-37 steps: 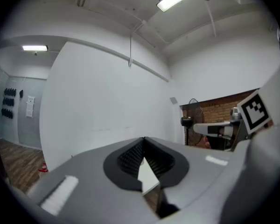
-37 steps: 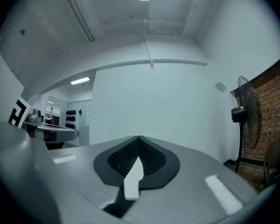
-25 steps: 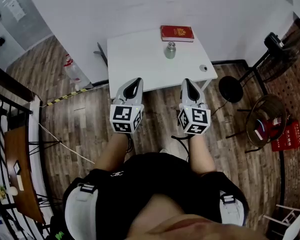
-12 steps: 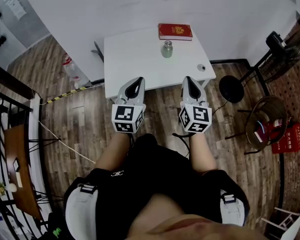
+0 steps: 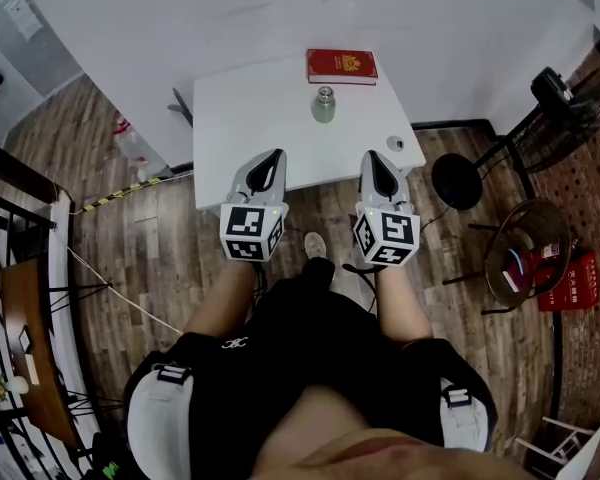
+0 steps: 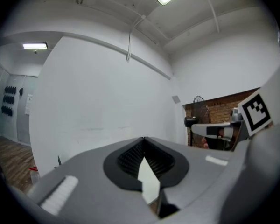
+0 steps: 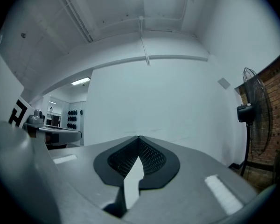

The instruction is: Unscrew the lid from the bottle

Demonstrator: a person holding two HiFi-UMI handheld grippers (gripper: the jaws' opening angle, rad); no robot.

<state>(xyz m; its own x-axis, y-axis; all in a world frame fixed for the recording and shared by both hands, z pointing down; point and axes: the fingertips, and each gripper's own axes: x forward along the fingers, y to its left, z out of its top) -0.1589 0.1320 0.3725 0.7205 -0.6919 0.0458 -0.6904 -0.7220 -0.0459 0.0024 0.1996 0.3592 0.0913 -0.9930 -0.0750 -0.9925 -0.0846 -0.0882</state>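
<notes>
Two closed, empty: left tool (image 5: 271, 160), right tool (image 5: 373, 159); bottle (image 5: 324, 105) on table (image 5: 255, 108), well ahead.

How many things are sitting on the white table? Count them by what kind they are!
Red book: 1
Metal bottle: 1
Small round thing: 1
Total: 3

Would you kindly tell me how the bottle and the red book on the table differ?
The bottle is silvery and stands upright; the red book lies flat. The bottle sits nearer the middle of the table; the red book lies at its far edge. Both rest on the table, apart.
</notes>
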